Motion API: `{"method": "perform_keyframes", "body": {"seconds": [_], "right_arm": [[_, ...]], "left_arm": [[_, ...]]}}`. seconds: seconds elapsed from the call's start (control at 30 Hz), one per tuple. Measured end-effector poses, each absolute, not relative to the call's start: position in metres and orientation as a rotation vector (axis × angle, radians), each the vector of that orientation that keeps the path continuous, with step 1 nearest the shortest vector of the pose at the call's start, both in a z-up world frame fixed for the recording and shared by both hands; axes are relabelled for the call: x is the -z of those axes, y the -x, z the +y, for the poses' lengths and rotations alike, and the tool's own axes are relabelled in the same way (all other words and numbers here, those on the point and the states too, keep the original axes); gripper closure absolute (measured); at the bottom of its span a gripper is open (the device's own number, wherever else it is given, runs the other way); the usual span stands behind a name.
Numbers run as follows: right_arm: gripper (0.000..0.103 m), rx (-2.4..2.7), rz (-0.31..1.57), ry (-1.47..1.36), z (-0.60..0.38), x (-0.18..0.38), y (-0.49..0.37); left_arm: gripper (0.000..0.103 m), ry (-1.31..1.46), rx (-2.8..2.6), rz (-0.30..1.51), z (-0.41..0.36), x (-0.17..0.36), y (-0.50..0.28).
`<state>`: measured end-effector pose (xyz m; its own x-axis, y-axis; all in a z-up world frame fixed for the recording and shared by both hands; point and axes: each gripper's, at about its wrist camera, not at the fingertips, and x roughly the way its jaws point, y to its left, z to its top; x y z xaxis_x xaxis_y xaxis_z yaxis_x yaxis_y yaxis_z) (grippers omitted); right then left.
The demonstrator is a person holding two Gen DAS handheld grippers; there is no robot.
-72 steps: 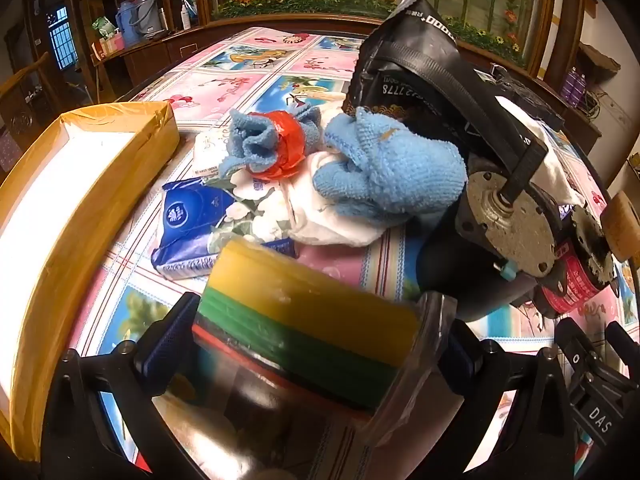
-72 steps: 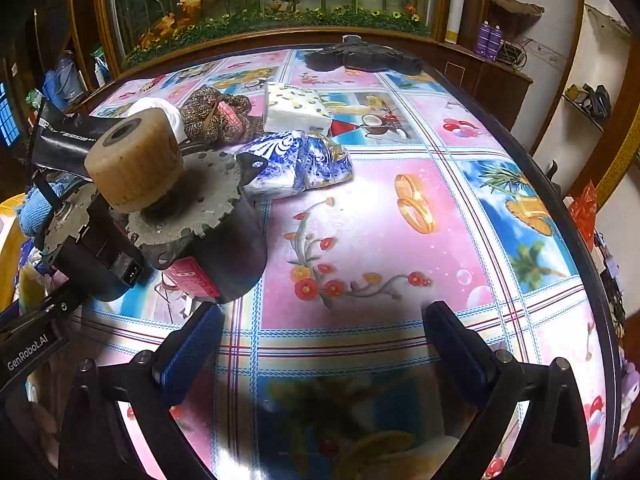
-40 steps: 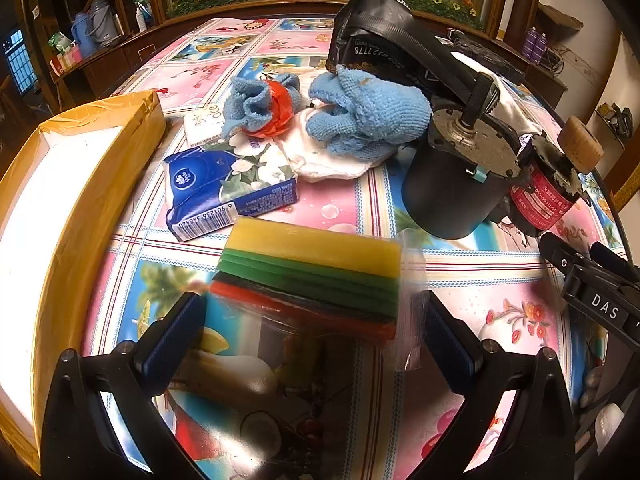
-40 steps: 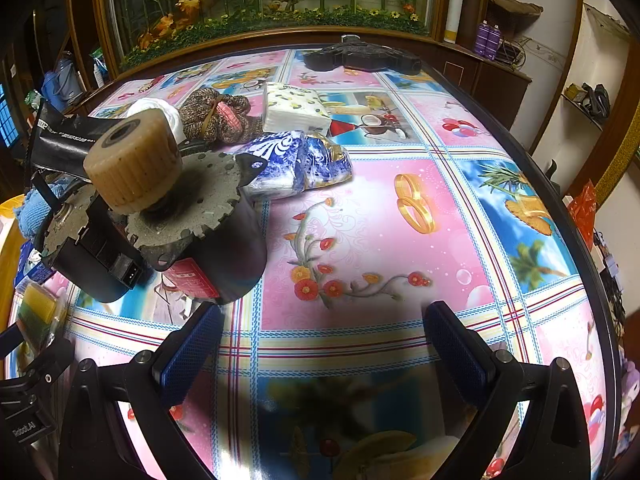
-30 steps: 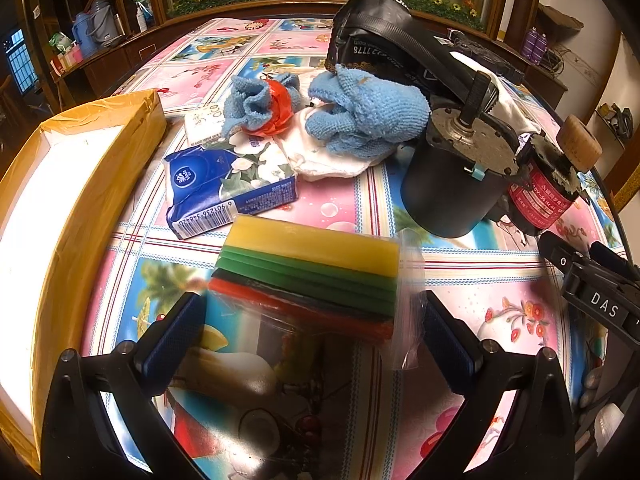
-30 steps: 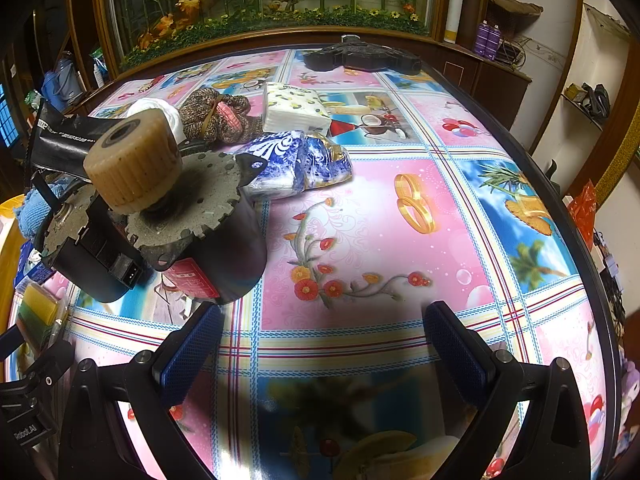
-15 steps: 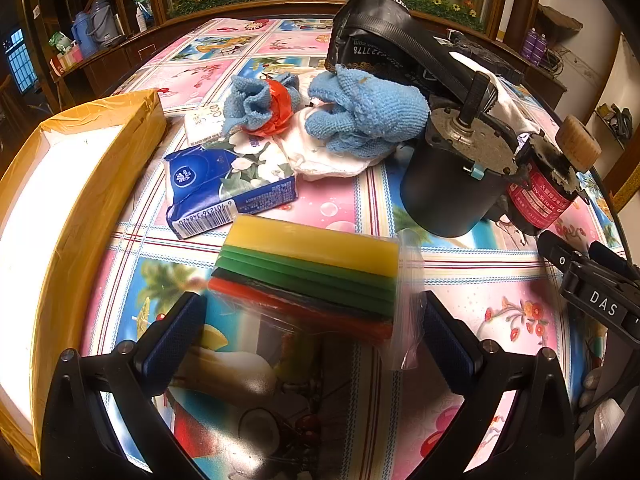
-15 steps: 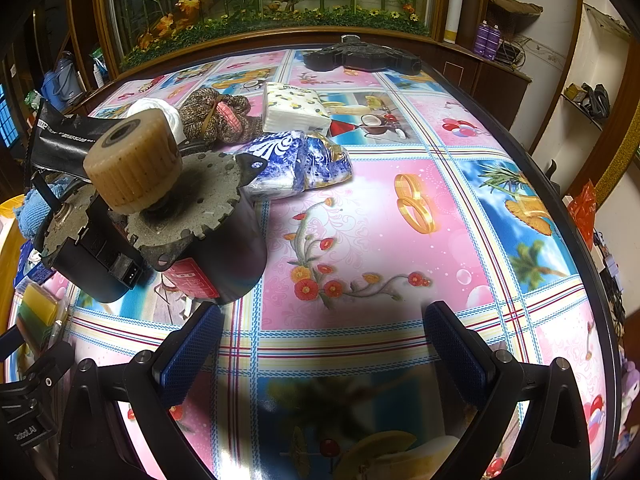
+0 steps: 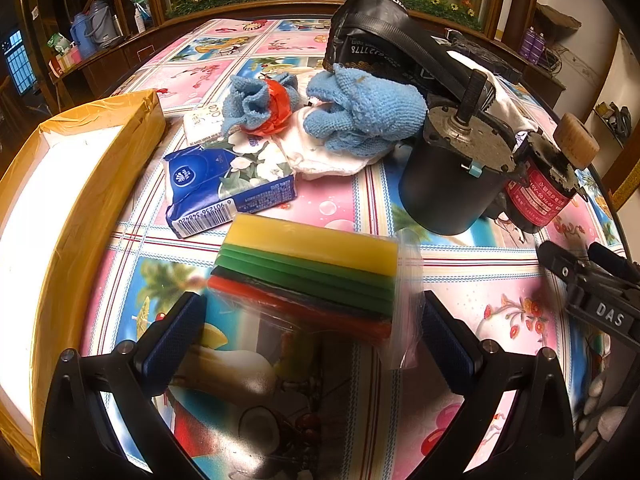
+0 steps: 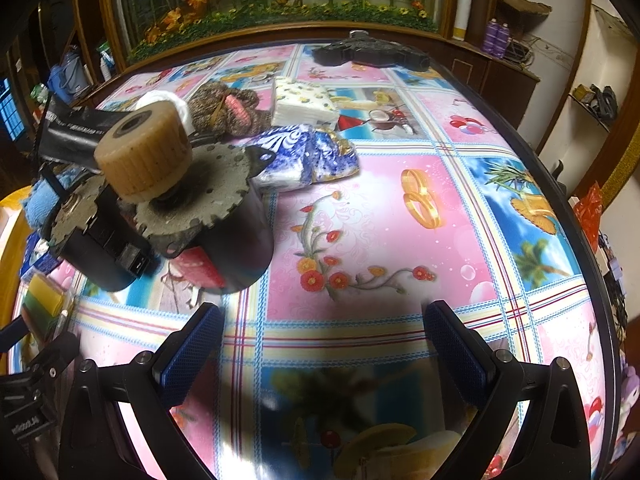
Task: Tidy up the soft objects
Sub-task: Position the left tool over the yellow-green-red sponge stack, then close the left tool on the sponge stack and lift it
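Observation:
A clear bag of stacked yellow, green and red sponge sheets (image 9: 308,268) lies on the patterned tablecloth just ahead of my open, empty left gripper (image 9: 312,340); it also shows at the left edge of the right wrist view (image 10: 42,306). Behind it lie a blue tissue pack (image 9: 224,188), two blue knitted cloths (image 9: 368,112), one wrapped around something red (image 9: 276,106), and a white cloth (image 9: 320,156). My right gripper (image 10: 324,344) is open and empty over bare tablecloth. A brown knitted item (image 10: 232,110), white napkins (image 10: 302,102) and a blue-white packet (image 10: 308,160) lie farther back.
Two heavy black motors (image 9: 452,176) (image 10: 208,216) stand between the grippers. An open yellow-edged box with a white inside (image 9: 60,184) sits at the left. A black foil bag (image 9: 384,28) lies behind the cloths. A black tool (image 10: 368,54) lies at the far edge.
The left gripper has let go of the sponge bag, which now lies on the table, and has pulled back. In the last second nothing has moved. The right gripper stayed still.

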<state>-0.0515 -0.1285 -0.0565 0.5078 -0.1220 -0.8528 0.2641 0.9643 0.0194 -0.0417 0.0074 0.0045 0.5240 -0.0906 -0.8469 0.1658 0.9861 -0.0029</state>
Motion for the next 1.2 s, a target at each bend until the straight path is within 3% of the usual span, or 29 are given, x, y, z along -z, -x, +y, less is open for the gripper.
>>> {"method": "perform_keyframes", "body": {"seconds": [0.37,0.4,0.53,0.7,0.8,1.2], "right_arm": [[0.001,0.214,1.041,-0.137,-0.129,0.051,0.057],[0.001,0.216,1.043,-0.137,-0.128,0.051,0.058],[0.002,0.235,1.051,-0.125,-0.127,0.046,0.067],[0.001,0.288,0.775,-0.156,-0.137,-0.015,0.103],[0.001,0.298,0.645,-0.223,-0.15,-0.039,0.107],[0.001,0.294,0.691,-0.294,-0.168,0.011,0.044]], "left_arm": [[0.001,-0.101,0.212,1.001,0.0,-0.007,0.045],[0.006,-0.087,0.226,0.985,0.003,-0.01,0.048],[0.007,-0.046,0.249,0.862,0.021,-0.045,0.066],[0.006,-0.067,0.229,0.677,0.047,-0.089,0.082],[0.006,-0.081,0.225,0.713,0.062,-0.086,0.075],[0.007,-0.106,0.236,0.77,0.083,-0.086,0.074]]}}
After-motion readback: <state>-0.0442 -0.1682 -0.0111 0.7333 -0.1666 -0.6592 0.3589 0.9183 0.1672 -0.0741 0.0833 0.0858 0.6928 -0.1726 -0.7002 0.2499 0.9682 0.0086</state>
